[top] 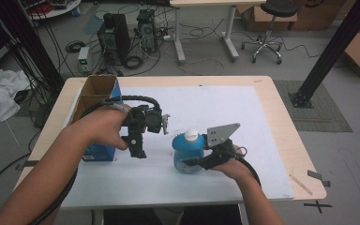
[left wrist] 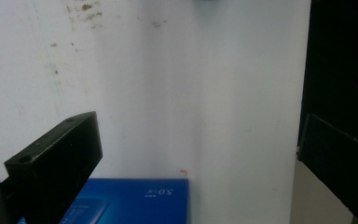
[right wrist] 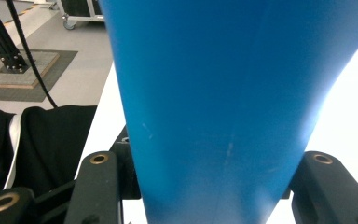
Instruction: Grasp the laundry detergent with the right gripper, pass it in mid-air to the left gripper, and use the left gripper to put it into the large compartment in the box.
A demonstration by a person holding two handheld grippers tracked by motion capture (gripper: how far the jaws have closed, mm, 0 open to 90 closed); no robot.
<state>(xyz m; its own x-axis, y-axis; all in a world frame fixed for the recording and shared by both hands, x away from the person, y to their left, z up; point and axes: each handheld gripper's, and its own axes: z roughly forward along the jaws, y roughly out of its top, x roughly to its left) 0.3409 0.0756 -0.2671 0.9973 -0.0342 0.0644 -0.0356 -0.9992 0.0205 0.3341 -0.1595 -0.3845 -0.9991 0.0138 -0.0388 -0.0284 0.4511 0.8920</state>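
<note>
Two bare forearms enter from the bottom edge of the high view; the left forearm slants up from the lower left corner, its hand wrapped over the left gripper [top: 146, 125] left of centre, jaws standing wide apart with nothing between them; the right forearm rises from bottom centre-right, its hand cupped under the right gripper [top: 197, 161] near the middle of the frame, jaws pointing toward the left and pressed on either side of a blue bottle [top: 188, 151].

Smooth glossy plastic blue bottle [right wrist: 223, 107]; matt white tabletop [left wrist: 168, 93].
</note>
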